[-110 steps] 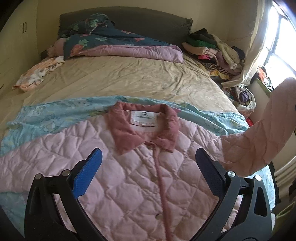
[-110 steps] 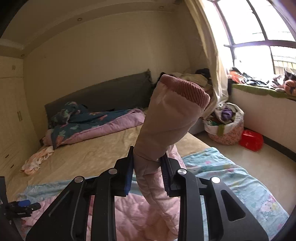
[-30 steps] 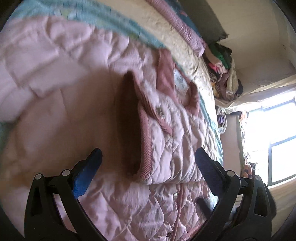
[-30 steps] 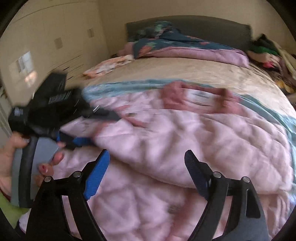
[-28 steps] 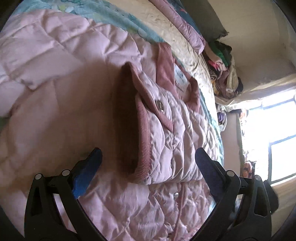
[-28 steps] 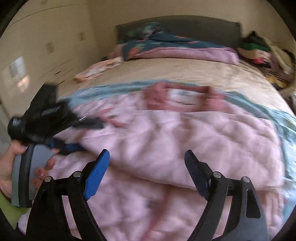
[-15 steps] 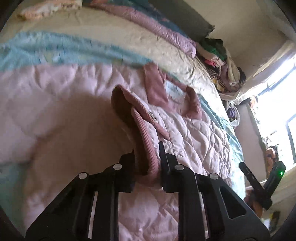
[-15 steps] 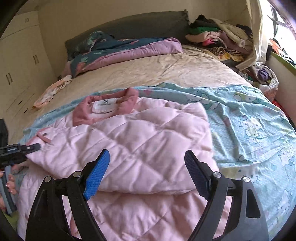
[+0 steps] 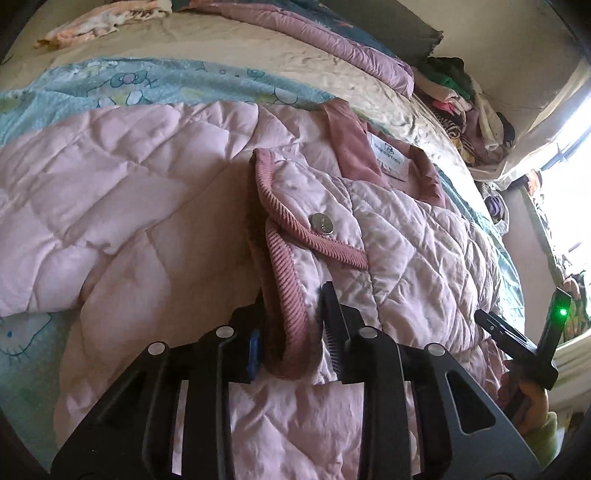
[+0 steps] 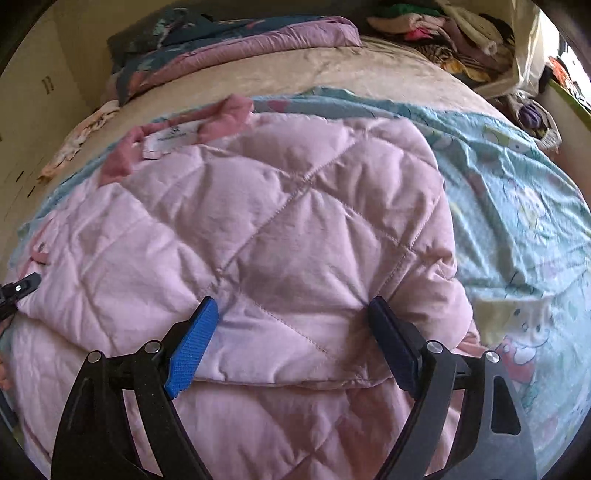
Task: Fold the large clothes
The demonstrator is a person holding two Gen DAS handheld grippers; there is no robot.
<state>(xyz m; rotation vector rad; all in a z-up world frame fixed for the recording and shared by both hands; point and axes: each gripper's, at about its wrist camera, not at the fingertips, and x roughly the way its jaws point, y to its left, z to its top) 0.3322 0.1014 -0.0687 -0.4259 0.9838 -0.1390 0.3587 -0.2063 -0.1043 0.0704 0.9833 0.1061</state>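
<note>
A pale pink quilted jacket (image 9: 110, 192) lies face up on the bed, its darker pink collar (image 9: 354, 147) toward the headboard. One sleeve is folded across the chest. Its ribbed cuff (image 9: 288, 266) sits between the jaws of my left gripper (image 9: 291, 332), which still pinch it while they are opening. In the right wrist view my right gripper (image 10: 291, 339) hovers open just above the folded sleeve (image 10: 277, 221) near its shoulder end, with nothing between its pads. The right gripper's body (image 9: 517, 339) and the hand holding it show at the left view's right edge.
A light blue cartoon-print sheet (image 10: 517, 192) lies under the jacket. A pink and dark floral duvet (image 10: 240, 40) is bunched by the headboard. A clothes pile (image 10: 443, 26) fills the far right corner. A small pale garment (image 9: 103, 22) lies at the far left.
The left gripper went from wide open to clamped on the cuff of the folded sleeve. The right gripper, which let the sleeve go earlier, swung right and lower over the jacket, staying open.
</note>
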